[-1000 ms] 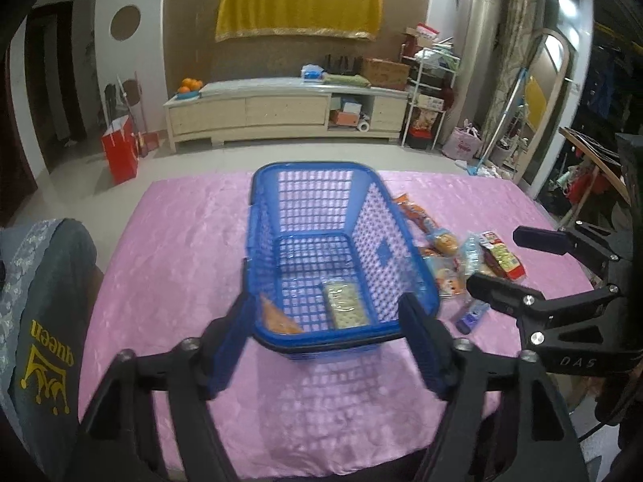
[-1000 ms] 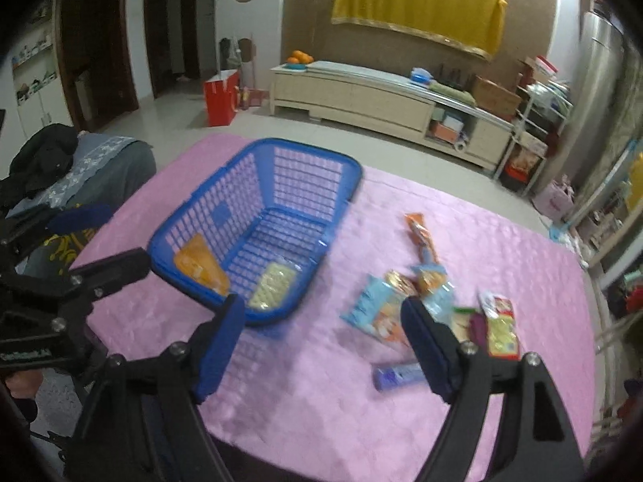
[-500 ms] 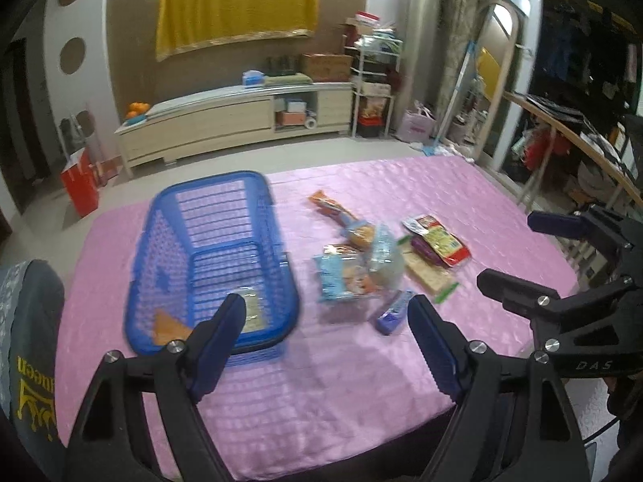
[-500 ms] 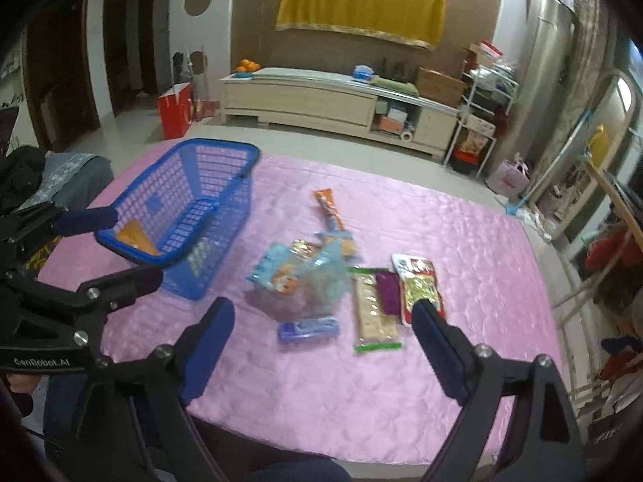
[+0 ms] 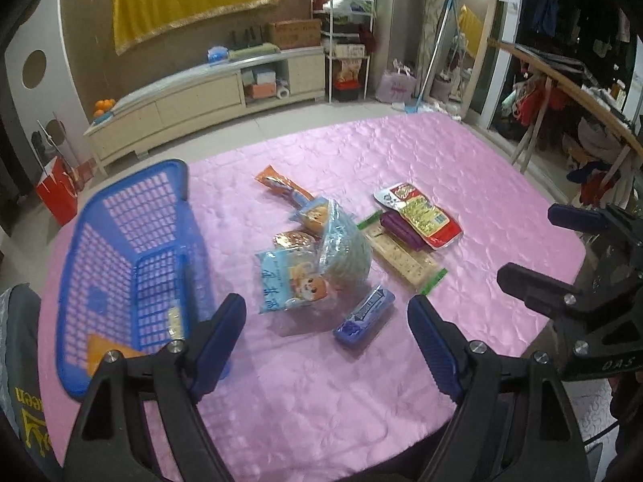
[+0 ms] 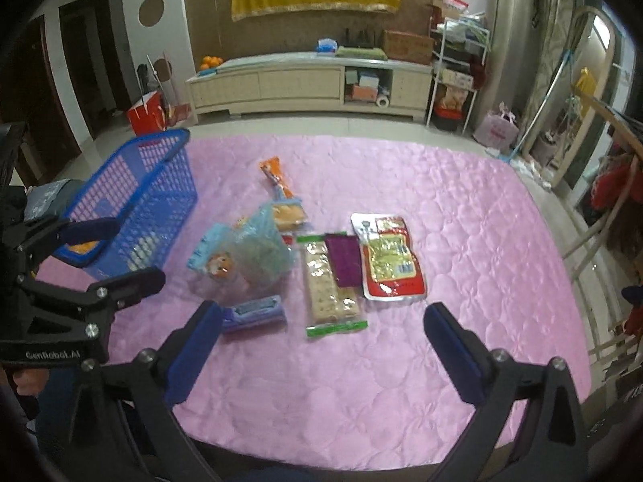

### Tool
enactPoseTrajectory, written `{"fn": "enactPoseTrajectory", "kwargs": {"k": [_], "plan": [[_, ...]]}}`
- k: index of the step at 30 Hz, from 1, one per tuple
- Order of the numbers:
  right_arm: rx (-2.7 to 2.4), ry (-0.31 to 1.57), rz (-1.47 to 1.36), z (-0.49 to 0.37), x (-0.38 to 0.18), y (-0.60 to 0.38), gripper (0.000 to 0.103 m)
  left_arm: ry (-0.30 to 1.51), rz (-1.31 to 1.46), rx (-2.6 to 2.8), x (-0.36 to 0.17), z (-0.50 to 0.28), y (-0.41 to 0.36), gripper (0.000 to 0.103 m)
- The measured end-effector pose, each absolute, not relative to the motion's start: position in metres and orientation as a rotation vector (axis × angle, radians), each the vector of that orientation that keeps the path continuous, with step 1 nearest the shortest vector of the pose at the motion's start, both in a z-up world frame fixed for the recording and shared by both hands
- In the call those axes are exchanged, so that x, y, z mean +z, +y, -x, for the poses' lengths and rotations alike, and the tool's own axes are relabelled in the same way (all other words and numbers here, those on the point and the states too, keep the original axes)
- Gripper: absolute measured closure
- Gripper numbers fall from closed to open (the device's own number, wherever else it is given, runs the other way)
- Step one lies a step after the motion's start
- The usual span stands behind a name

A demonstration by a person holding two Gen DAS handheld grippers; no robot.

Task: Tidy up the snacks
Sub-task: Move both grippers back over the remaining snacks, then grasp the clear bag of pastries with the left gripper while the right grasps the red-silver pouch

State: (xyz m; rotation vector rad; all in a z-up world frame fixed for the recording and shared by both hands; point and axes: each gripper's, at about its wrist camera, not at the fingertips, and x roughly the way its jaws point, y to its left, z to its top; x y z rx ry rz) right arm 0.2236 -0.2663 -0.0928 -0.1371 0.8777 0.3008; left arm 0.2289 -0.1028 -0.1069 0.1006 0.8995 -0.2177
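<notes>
A blue plastic basket (image 5: 132, 257) (image 6: 132, 201) stands at the left of the pink table and holds an orange packet (image 5: 102, 355) and a pale packet (image 5: 173, 317). Loose snacks lie mid-table: a light blue bag (image 5: 289, 281), a clear bag (image 5: 345, 249), a small purple packet (image 5: 363, 315) (image 6: 255, 313), a long cracker pack (image 5: 402, 259) (image 6: 327, 285), a red-and-gold pouch (image 5: 420, 215) (image 6: 392, 259) and an orange stick pack (image 5: 281, 184). My left gripper (image 5: 325, 333) is open above the near edge, close to the purple packet. My right gripper (image 6: 321, 349) is open and empty.
The pink quilted cloth (image 6: 462, 209) covers the table. A chair back with a grey cover (image 5: 20, 361) stands at the near left. A low cabinet (image 6: 305, 84), a red bag (image 6: 146, 114) and a wooden rack (image 6: 603, 184) stand beyond the table.
Both grippers have swung right, away from the basket and toward the loose snacks. Both stay open and empty.
</notes>
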Motion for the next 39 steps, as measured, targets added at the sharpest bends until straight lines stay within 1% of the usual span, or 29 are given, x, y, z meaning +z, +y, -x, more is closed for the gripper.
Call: {"fn": "enactPoseTrajectory", "kwargs": {"k": [18,24,29,31,33,34,35,37,38,39], "plan": [[0.248,0.957,0.082,-0.272,-0.147,-0.297,0.001,1.035,-0.19,-0.238,-0.175,-0.322,-0.138,0.022],[0.231,0.974,0.081,-0.283,-0.149,-0.301,0.001,1.088,-0.18,-0.264,-0.194,-0.345,-0.147,0.022],[0.233,0.99,0.087,-0.291,-0.151,-0.31,0.001,1.068,-0.166,-0.295,-0.197,-0.348,-0.153,0.022],[0.236,1.012,0.104,-0.299,-0.155,-0.315,0.001,1.076,-0.201,-0.254,-0.2,-0.351,-0.155,0.026],[0.24,1.026,0.129,-0.307,-0.157,-0.321,0.001,1.09,-0.201,-0.253,-0.203,-0.354,-0.155,0.038],[0.241,1.031,0.135,-0.311,-0.157,-0.323,0.001,1.099,-0.196,-0.262,-0.204,-0.354,-0.154,0.04],[0.247,1.031,0.137,-0.315,-0.157,-0.325,0.001,1.104,-0.195,-0.271,-0.205,-0.354,-0.155,0.045],[0.252,1.04,0.134,-0.325,-0.157,-0.329,0.001,1.098,-0.209,-0.265,-0.208,-0.353,-0.158,0.049],[0.262,1.043,0.129,-0.329,-0.157,-0.33,0.001,1.091,-0.215,-0.25,-0.208,-0.352,-0.158,0.053],[0.274,1.052,0.124,-0.334,-0.159,-0.33,0.001,1.089,-0.207,-0.247,-0.208,-0.352,-0.158,0.053]]}}
